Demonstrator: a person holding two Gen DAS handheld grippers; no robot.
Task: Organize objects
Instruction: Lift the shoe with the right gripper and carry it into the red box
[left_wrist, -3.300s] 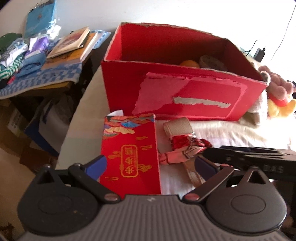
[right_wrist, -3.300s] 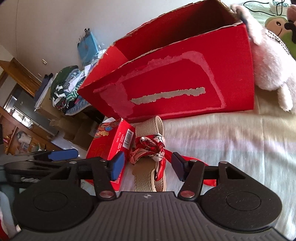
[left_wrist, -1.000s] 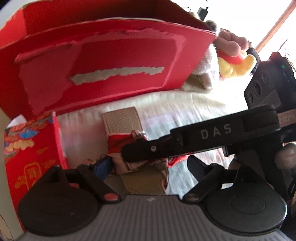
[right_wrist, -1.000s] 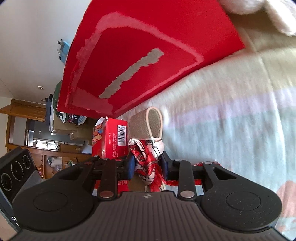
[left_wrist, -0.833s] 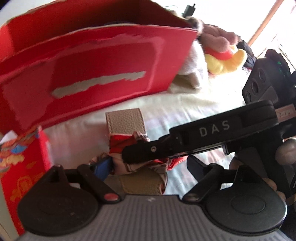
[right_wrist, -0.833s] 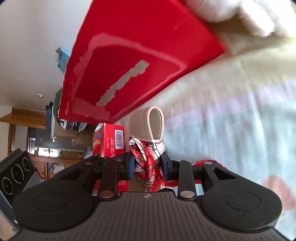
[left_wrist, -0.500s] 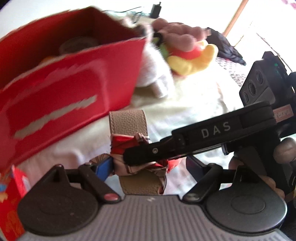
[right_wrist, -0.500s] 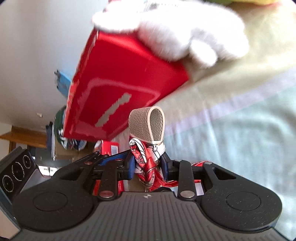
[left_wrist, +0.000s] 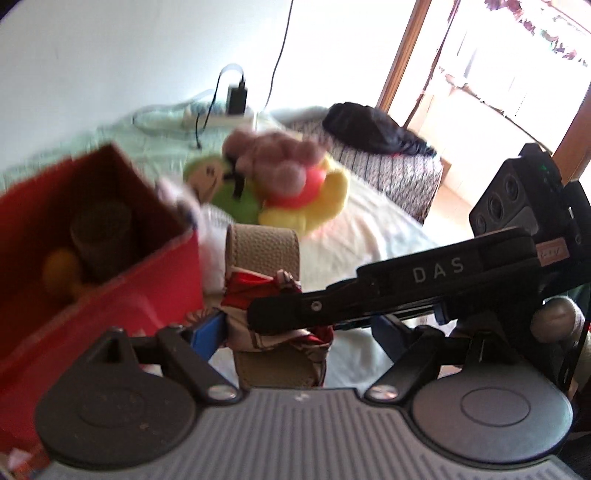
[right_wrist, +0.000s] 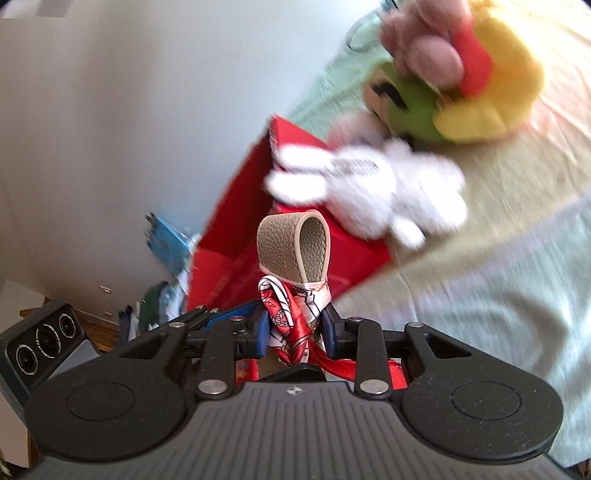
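A beige leather strap (right_wrist: 291, 243) with a red patterned scarf (right_wrist: 295, 314) knotted round it hangs in the air. My right gripper (right_wrist: 295, 328) is shut on the scarf knot. In the left wrist view the strap (left_wrist: 262, 251) stands upright between the spread fingers of my left gripper (left_wrist: 295, 328), whose blue left pad touches the scarf (left_wrist: 280, 332). The right gripper's black finger (left_wrist: 332, 299) crosses in front of it. The open red box (left_wrist: 110, 258) is low on the left, with a brown roll (left_wrist: 99, 229) and an orange object (left_wrist: 59, 266) inside.
Plush toys (left_wrist: 295, 184) lie on the pale bed sheet (left_wrist: 362, 229) just past the box (right_wrist: 236, 229), a white one (right_wrist: 369, 184) against its corner. A charger and cables (left_wrist: 236, 96) sit by the wall. A dark bundle (left_wrist: 369, 125) lies at the bed's far end.
Both grippers have risen with the strap and scarf and swung right. The box front has dropped to the lower left, its inside now shows. The small red carton has left view.
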